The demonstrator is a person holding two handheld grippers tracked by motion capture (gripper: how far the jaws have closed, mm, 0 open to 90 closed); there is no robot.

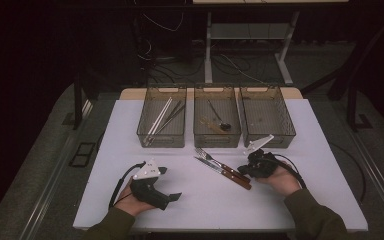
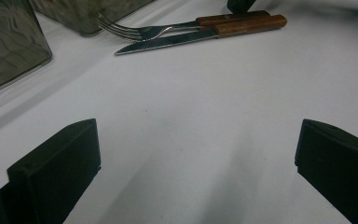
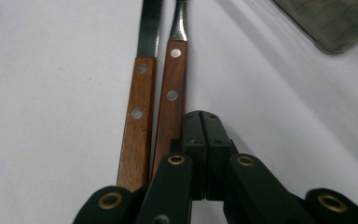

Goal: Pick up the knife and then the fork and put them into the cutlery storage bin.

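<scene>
A fork (image 1: 211, 157) and a serrated knife (image 1: 219, 170), both with wooden handles, lie side by side in the middle of the white table (image 1: 205, 205). My right gripper (image 1: 245, 171) is shut with nothing between its jaws. In the right gripper view its tips (image 3: 200, 119) rest right beside the fork handle (image 3: 170, 102), and the knife handle (image 3: 137, 116) lies on the far side. My left gripper (image 1: 169, 183) lies low on the table at the left, open and empty. From it I see the fork (image 2: 168, 30) and knife (image 2: 177, 41) farther off beyond the wide jaws (image 2: 196, 154).
Three dark see-through bins stand in a row behind the cutlery: the left bin (image 1: 161, 139) holds chopsticks, the middle bin (image 1: 216, 140) holds spoons, the right bin (image 1: 268, 140) looks bare. Table edges run close to both forearms at the front.
</scene>
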